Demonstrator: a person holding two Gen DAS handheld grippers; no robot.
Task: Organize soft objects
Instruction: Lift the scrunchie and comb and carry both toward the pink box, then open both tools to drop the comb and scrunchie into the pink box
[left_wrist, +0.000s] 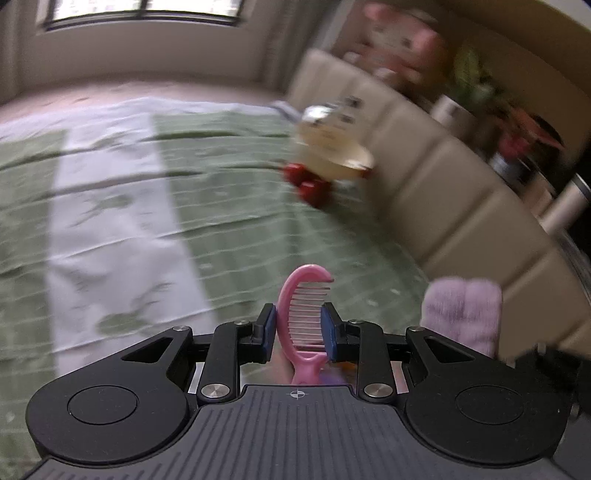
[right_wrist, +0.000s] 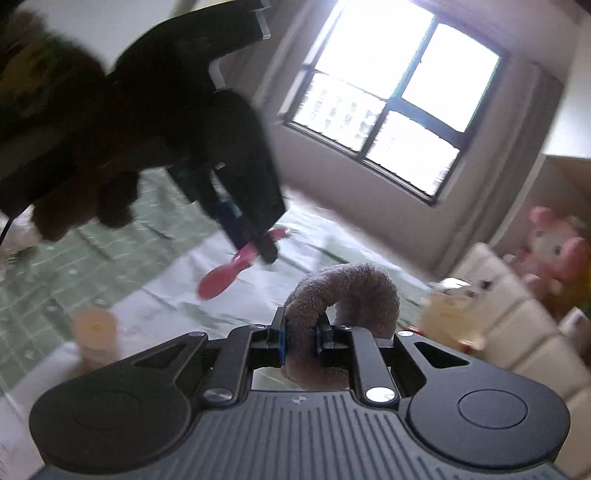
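Near, right gripper (right_wrist: 301, 334): jaws pinched tight on a plush ring (right_wrist: 347, 295), lifted off the bed (right_wrist: 55, 258).
Near, left gripper (left_wrist: 298, 328): pads closed on a pink comb (left_wrist: 301, 314), also in the air.
Middle, bed: a pale cup (right_wrist: 96, 328) on the left remains.
Far right, headboard (left_wrist: 443, 177): a cream toy (left_wrist: 332, 147) lies against it.
Progress: two items picked, neither placed; I judge the sorting is mid-way at best.

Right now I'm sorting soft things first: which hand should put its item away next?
Right, probably: its fingers pinch the fuzzy scrunchie, a soft item. The left fingers hold a hard pink comb.
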